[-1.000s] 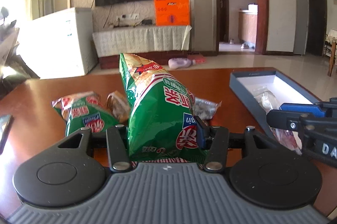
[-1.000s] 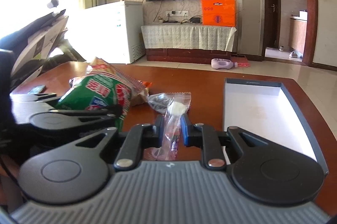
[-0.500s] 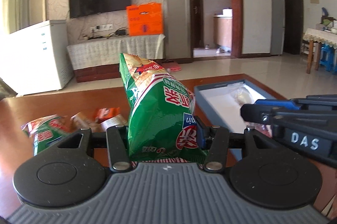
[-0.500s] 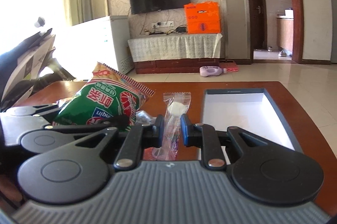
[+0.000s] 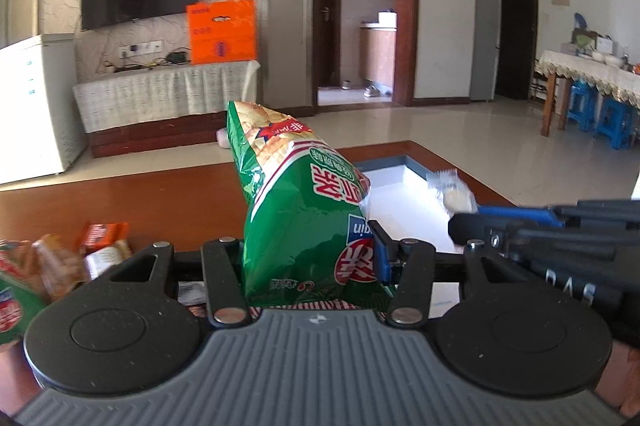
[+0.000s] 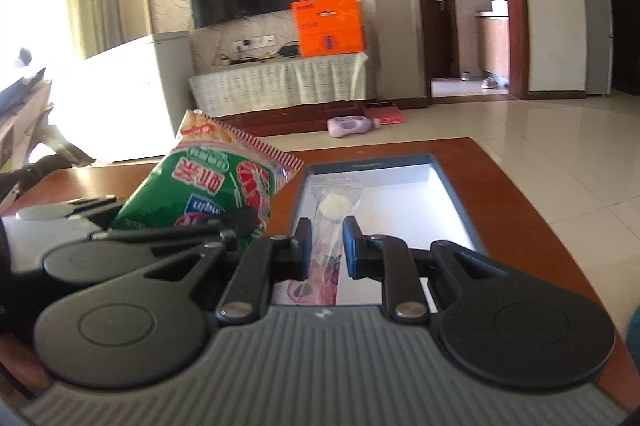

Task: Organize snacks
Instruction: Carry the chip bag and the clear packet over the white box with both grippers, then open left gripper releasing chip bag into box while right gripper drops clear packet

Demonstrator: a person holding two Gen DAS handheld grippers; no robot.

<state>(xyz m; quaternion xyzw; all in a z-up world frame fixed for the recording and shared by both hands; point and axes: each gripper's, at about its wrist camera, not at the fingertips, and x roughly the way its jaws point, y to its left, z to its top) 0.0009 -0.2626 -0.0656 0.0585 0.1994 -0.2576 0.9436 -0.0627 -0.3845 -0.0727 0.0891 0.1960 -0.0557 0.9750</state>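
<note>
Both snacks are in mid-carry toward the grey box (image 6: 448,185) on the worktop (image 5: 120,201): the left gripper (image 5: 310,258) is clamped on the upright green chip bag (image 5: 304,218), and the right gripper (image 6: 326,246) pinches a clear packet (image 6: 334,209) that hangs over the box's white floor. The next move likely calls for lowering each snack inside the walls before the jaws part. Only the left wrist view shows the loose snacks (image 5: 72,258) lying on the worktop at the left.
</note>
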